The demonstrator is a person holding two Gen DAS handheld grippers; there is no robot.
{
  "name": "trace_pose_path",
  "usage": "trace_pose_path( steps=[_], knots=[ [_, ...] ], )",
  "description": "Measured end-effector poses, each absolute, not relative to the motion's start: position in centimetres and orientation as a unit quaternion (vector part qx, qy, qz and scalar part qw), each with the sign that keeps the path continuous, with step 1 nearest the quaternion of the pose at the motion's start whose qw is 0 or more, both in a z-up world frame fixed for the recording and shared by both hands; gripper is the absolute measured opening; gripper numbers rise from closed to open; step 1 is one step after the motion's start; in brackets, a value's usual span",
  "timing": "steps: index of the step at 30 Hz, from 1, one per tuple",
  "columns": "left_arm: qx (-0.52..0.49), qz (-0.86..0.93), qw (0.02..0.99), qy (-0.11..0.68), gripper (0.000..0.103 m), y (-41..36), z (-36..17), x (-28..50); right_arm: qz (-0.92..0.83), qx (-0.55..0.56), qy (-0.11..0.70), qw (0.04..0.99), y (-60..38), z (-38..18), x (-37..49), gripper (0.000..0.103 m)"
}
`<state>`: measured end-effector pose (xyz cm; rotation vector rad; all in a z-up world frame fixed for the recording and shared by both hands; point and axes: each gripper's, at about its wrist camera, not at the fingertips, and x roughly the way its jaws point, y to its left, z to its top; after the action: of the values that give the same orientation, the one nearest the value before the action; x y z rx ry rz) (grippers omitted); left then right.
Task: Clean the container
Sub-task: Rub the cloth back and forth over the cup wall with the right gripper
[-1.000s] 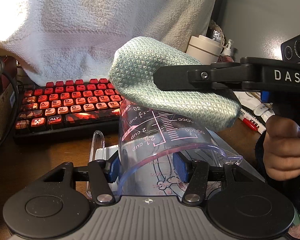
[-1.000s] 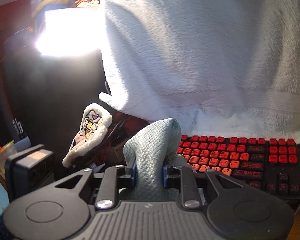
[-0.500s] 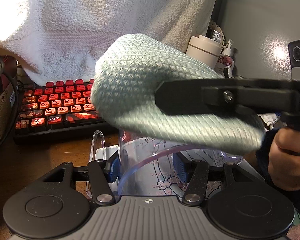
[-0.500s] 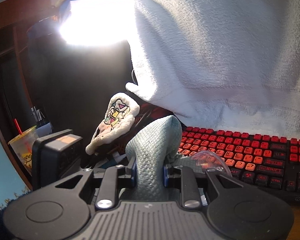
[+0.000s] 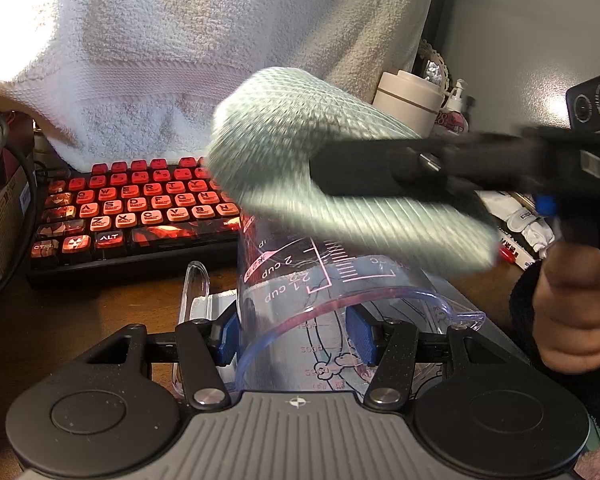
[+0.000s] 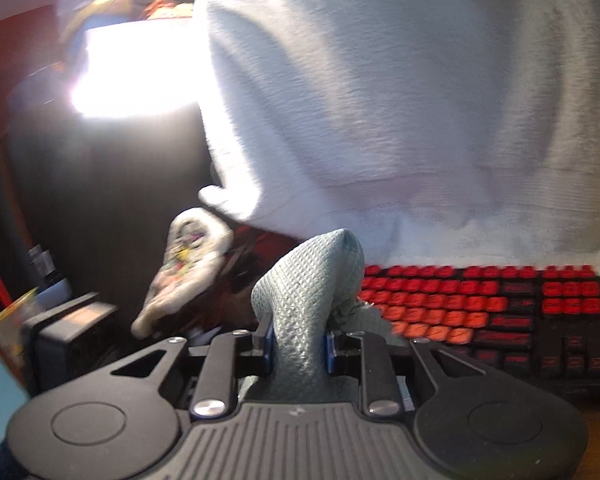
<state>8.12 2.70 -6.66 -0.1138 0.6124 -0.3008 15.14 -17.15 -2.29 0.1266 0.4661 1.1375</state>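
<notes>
Your left hand-held gripper [image 5: 296, 330] sits at the bottom centre of the left wrist view, clamped on the wall of a clear plastic measuring cup [image 5: 332, 280]: one blue pad [image 5: 226, 334] presses outside the wall and the other inside. The cup lies tilted, its rim toward the camera and its base pointing away to the upper right, above the brown table [image 5: 100, 300]. Your right hand-held gripper [image 6: 298, 346] is closed tight on a pale green waffle-weave cloth [image 6: 312, 292], which stands up between the jaws at the lower centre of the right wrist view. In the left wrist view that cloth [image 5: 300, 152] is blurred and lies across the cup's far end, touching it. Behind, at left, sits a red keyboard [image 5: 140, 204].
</notes>
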Motion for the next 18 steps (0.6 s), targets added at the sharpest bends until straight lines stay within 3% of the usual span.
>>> trace_pose_path(
  steps=[10, 18],
  knots=[
    [-0.054, -0.147, 0.941, 0.3, 0.054, 2.5, -6.6, 8.0, 0.578, 0.033, 0.218, 0.786, -16.5, -2.0, 13.4, 0.022],
    [-0.054, -0.147, 0.941, 0.3, 0.054, 2.6, -6.6, 7.9, 0.518, 0.045, 0.206, 0.829, -16.6, -2.0, 14.8, 0.021]
  ],
)
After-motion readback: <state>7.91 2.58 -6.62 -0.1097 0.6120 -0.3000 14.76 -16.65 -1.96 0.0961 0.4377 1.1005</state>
